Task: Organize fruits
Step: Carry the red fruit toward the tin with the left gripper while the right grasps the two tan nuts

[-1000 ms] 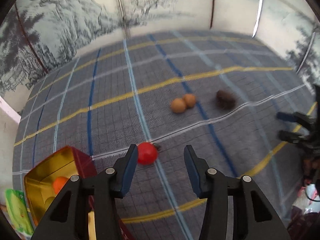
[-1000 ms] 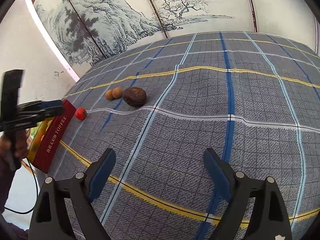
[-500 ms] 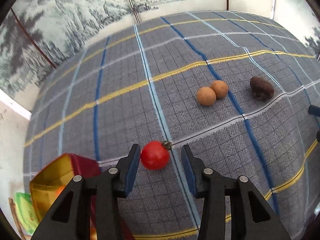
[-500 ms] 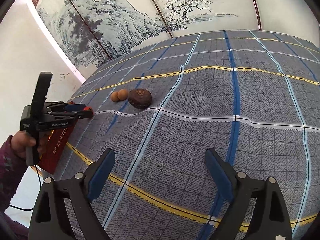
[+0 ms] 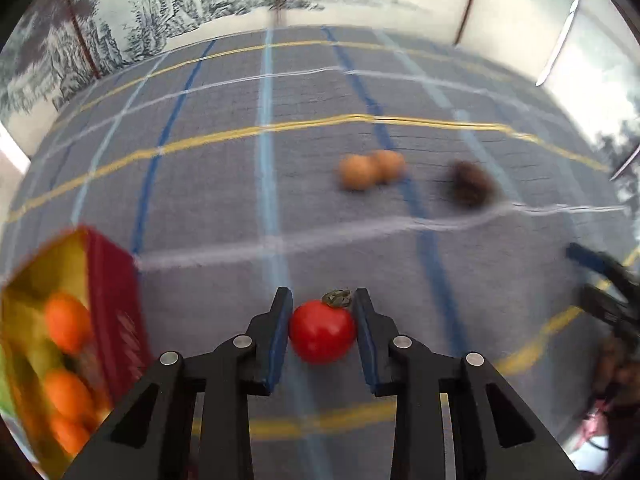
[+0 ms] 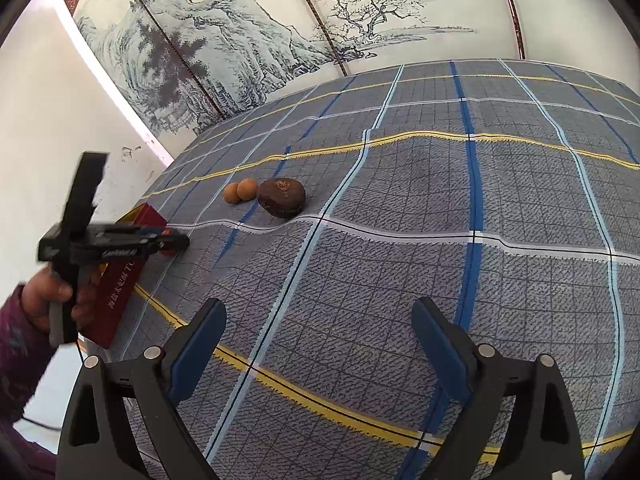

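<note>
Left wrist view first: the left gripper (image 5: 322,334) has its blue pads clamped on a small red tomato (image 5: 322,331), one pad on each side, green stem cap poking up at the far end. The jaws have just been closing in, and the tomato is what sits between them. It's low over the plaid cloth (image 5: 224,184), grey with blue, yellow and white lines. Off to the left, near the frame edge, there's a red tin (image 5: 114,312) with a gold inside, and a few orange fruits (image 5: 66,322) are already lying in it. Further out on the cloth, two tan round fruits (image 5: 372,169) sit touching each other, and a dark brown fruit (image 5: 470,184) is just to their right, a bit apart. Whole frame is motion-blurred, so no finer detail on those. At the right edge you can make out the right gripper (image 5: 600,280), blurry.

Right wrist view: the right gripper (image 6: 318,344) has its jaws spread wide with nothing between them, just bare cloth (image 6: 400,280) under it. Way over on the left, a hand (image 6: 48,300) in a purple sleeve (image 6: 16,344) holds the left gripper (image 6: 168,242), whose tip is right by the near corner of the red tin (image 6: 120,288), with a bit of red showing at the fingers. The tin sits at the left edge of the cloth. The two tan fruits (image 6: 240,191) and the dark brown one (image 6: 281,197) are beyond it, well apart from both grippers. Behind everything is a screen (image 6: 240,48) painted with an ink landscape.
</note>
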The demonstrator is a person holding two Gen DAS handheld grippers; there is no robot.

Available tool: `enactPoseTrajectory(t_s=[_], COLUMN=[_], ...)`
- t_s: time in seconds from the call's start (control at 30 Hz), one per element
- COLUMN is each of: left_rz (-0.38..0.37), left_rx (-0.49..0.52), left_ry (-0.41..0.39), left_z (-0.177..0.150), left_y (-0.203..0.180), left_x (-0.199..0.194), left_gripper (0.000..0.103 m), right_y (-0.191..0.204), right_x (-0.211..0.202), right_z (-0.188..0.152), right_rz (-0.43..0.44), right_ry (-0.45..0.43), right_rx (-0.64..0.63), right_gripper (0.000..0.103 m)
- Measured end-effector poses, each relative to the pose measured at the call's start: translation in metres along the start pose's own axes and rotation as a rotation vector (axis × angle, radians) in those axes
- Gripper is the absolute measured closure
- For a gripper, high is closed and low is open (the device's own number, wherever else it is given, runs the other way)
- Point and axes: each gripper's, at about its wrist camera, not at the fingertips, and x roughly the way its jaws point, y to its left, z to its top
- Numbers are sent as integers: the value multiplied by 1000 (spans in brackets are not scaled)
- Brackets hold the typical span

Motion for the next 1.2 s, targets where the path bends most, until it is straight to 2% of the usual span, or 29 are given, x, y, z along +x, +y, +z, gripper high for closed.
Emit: enactPoseTrajectory(t_s=[0.13,0.23,0.5,0.57,0.77,0.9,1.1,1.2], left_rz=[-78,-78,-116,-125,-125,-115,-133,-133], left_rx=[-6,0,-117,-141,-146,-154,-206,-214], left_ry=[-73,-124,-206,-249,-341,-375,-395,-397], left_z=[-33,-54,-83,-91,-109,-116,-119,-119], left_y=[-31,-41,-7,2,17,26,45,48], left_x=[-26,-43,-82,-96,-129,-146,-153,-154], left_gripper=[71,71,71,71,71,71,71,71], right_y=[3,7,14,14,21,35,92,118], right_x=[2,5,9,10,12,10,20,40], right_z=[0,1,2,2,0,11,47,65], right_rz=[-13,-30,-69,-74,-127,-42,57,94], right_ry=[7,16,27,30,38,23,15,34], right_rx=[-13,-30,-55,-60,-93,-132,-353,-468], right_gripper=[9,8,7,6,5,18,20,22])
